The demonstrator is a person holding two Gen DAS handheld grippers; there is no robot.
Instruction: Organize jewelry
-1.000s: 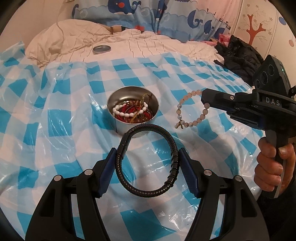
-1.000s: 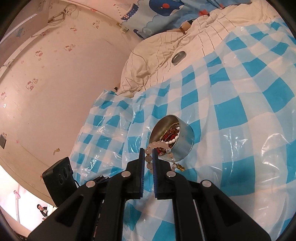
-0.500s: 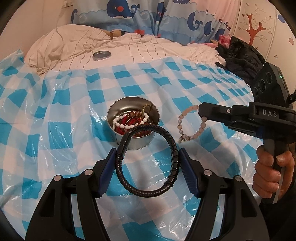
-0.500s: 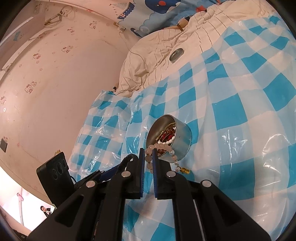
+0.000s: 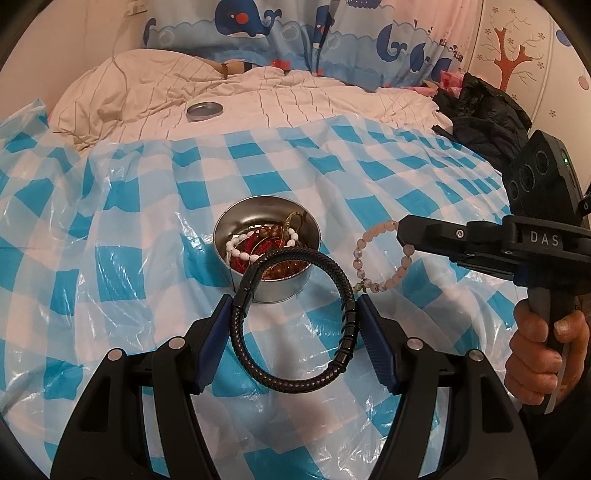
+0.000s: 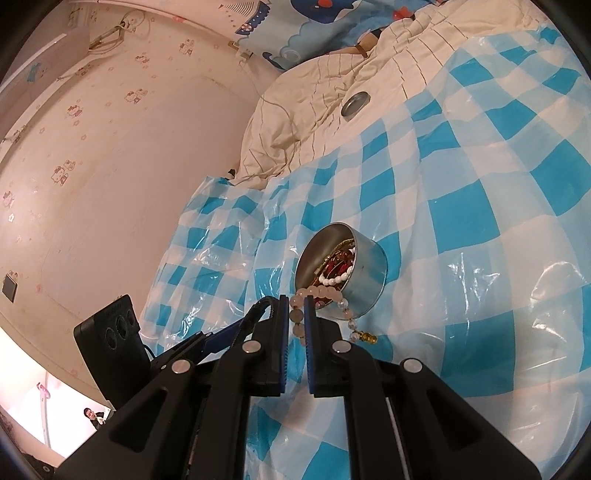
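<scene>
Left wrist: left gripper (image 5: 293, 325) clamps black braided bracelet (image 5: 291, 317) above checked sheet (image 5: 147, 236), w/ metal tin (image 5: 267, 254) just beyond; right gripper (image 6: 295, 314) pinches pink bead bracelet (image 6: 317, 295) beside tin.

Bed surface covered by blue-and-white checked plastic sheet (image 5: 369, 177), glossy, wrinkled. Cream striped quilt (image 5: 295, 99) bunched at far end of bed. Whale-print curtain (image 5: 295, 33), blue on white, hung behind quilt. Dark jacket (image 5: 480, 114) piled at far right edge of bed. Wall with red tree motif (image 5: 506, 44) seen at right. Pale pink wall (image 6: 92, 147) with small cartoon prints seen at left; small dark switch plate (image 6: 9, 290) mounted on it. Warm indoor lighting throughout.
</scene>
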